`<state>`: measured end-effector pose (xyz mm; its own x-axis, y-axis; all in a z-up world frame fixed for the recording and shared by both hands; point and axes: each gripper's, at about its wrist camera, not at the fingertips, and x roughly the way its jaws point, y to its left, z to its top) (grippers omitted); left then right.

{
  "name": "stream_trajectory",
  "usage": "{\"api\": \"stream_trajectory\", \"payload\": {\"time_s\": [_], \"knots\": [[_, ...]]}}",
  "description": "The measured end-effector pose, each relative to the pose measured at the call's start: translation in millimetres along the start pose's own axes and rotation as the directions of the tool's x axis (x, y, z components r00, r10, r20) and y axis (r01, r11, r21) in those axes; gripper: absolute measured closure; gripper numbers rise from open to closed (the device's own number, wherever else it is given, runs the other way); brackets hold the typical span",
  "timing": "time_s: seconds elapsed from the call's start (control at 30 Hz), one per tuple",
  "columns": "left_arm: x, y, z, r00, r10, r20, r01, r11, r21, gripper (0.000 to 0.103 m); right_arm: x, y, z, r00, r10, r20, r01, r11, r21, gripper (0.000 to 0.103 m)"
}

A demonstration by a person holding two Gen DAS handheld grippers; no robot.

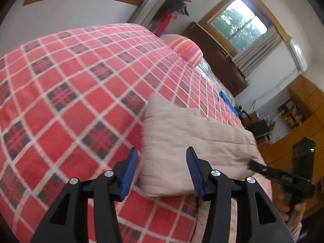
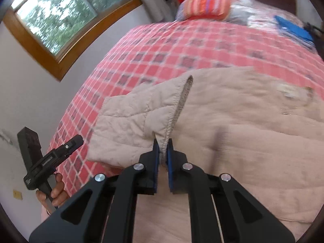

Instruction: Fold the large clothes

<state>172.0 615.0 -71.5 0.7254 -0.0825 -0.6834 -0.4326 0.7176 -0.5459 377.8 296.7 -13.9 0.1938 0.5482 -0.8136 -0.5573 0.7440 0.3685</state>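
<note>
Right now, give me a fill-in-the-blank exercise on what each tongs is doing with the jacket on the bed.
1. The right tongs are shut on the ribbed ____ of the beige quilted jacket.
2. The left tongs are ____ and grip nothing.
3. The jacket lies on a red ____ blanket.
4. At the head of the bed lies a ____ pillow.

Missing words: edge; open; checked; striped
</note>
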Motion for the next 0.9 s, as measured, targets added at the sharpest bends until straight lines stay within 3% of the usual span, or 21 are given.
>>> {"api": "stream_trajectory", "payload": {"time_s": [0.23,0.4,0.43,0.5,0.6,0.73,0.9], "knots": [[63,-26,0,0.991,-0.039,-0.128,0.037,0.999,-0.019,0.052,-52,-77,-18,0.996,-0.07,0.059,0.064,0.993,0.097,0.096],[91,-60,-2,0.987,-0.002,-0.162,0.01,0.999,0.043,0.057,-57,-107,-33,0.995,-0.085,0.053,0.077,0.986,0.147,0.096],[93,-68,-3,0.987,0.006,-0.161,0.004,0.998,0.06,0.061,-56,-110,-36,0.995,-0.086,0.049,0.077,0.985,0.153,0.096],[95,-80,-4,0.986,-0.003,-0.169,0.015,0.997,0.07,0.078,-54,-118,-40,0.996,-0.076,0.042,0.068,0.984,0.167,0.096],[89,-94,-6,0.986,-0.025,-0.167,0.037,0.997,0.069,0.085,-66,-129,-46,0.996,-0.068,0.058,0.056,0.981,0.185,0.096],[73,-132,-9,0.985,-0.092,-0.145,0.109,0.987,0.117,0.091,-97,-148,-50,0.992,-0.075,0.104,0.052,0.975,0.215,0.096],[78,-190,-23,0.975,-0.129,-0.182,0.165,0.965,0.202,0.091,-140,-183,-60,0.979,-0.12,0.166,0.071,0.959,0.276,0.096]]}}
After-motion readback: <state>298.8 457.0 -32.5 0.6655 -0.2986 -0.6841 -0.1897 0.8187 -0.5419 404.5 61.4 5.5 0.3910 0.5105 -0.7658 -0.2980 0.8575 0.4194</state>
